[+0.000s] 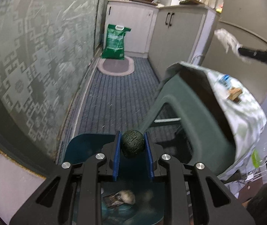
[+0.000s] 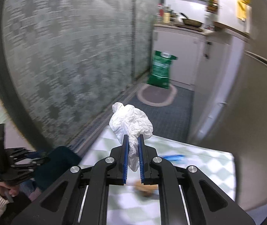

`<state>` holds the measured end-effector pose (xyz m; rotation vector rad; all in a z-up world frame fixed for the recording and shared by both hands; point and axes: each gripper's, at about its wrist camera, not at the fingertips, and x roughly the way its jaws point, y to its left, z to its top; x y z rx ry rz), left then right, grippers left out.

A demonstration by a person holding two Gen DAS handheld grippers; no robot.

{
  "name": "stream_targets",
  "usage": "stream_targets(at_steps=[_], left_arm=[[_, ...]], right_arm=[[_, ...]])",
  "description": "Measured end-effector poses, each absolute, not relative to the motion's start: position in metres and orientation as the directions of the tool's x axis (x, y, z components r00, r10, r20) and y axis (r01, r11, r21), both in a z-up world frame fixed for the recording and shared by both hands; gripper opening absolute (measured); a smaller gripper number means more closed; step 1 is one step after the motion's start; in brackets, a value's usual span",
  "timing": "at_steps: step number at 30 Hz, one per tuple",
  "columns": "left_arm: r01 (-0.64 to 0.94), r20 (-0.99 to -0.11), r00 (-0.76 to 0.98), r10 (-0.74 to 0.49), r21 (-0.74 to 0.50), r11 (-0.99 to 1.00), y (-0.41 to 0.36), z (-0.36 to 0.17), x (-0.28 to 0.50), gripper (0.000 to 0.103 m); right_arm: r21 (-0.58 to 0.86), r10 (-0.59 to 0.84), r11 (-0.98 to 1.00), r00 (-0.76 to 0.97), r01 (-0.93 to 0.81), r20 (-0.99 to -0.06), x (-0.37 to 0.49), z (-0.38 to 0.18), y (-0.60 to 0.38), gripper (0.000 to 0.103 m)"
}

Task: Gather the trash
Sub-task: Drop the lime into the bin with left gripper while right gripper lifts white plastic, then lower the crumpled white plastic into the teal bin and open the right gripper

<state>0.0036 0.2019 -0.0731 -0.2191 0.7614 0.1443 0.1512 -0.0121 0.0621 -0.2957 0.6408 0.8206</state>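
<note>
- Left gripper (image 1: 133,140): fingers clamped on a dark crinkled ball (image 1: 132,143), held directly above the open teal bin (image 1: 83,146), which already holds scraps.
- Right gripper (image 2: 133,140): fingers clamped on a crumpled white tissue (image 2: 131,123), raised over the patterned surface (image 2: 199,168).
- Step in hand, I judge: dropping collected trash.
- Next: part the left fingers over the bin, then carry the tissue across.
- A blue bottle (image 1: 225,80) and a brown scrap (image 1: 235,93) remain on the surface.

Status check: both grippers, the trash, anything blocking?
Left gripper shut on dark wrinkled ball, above teal bin. Right gripper shut on white crumpled tissue, over table. Nothing blocking.
</note>
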Motion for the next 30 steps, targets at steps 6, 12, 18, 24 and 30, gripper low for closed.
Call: stream_targets(at_steps=[6, 12, 18, 24, 30], left_arm=[[-0.244, -0.763, 0.643, 0.066, -0.122, 0.962, 0.218, -0.099, -0.005, 0.026], [-0.255, -0.808, 0.584, 0.069, -0.102, 0.961, 0.226, -0.124, -0.017, 0.026], [-0.248, -0.840, 0.540, 0.060, -0.091, 0.964, 0.230, -0.139, -0.025, 0.028], [-0.255, -0.830, 0.554, 0.056, -0.105, 0.961, 0.240, -0.135, -0.032, 0.037], [-0.256, -0.804, 0.591, 0.059, -0.118, 0.960, 0.245, -0.123, -0.043, 0.031]], right_arm=[[0.022, 0.637, 0.560, 0.414, -0.828, -0.650, 0.124, 0.057, 0.033, 0.010], [0.015, 0.639, 0.478, 0.335, -0.878, -0.693, 0.099, 0.038, 0.074, 0.010], [0.020, 0.615, 0.427, 0.274, -0.904, -0.739, 0.086, 0.015, 0.105, 0.010], [0.054, 0.598, 0.391, 0.209, -0.919, -0.773, 0.076, -0.004, 0.130, 0.010], [0.058, 0.556, 0.377, 0.176, -0.924, -0.812, 0.071, -0.030, 0.149, 0.010]])
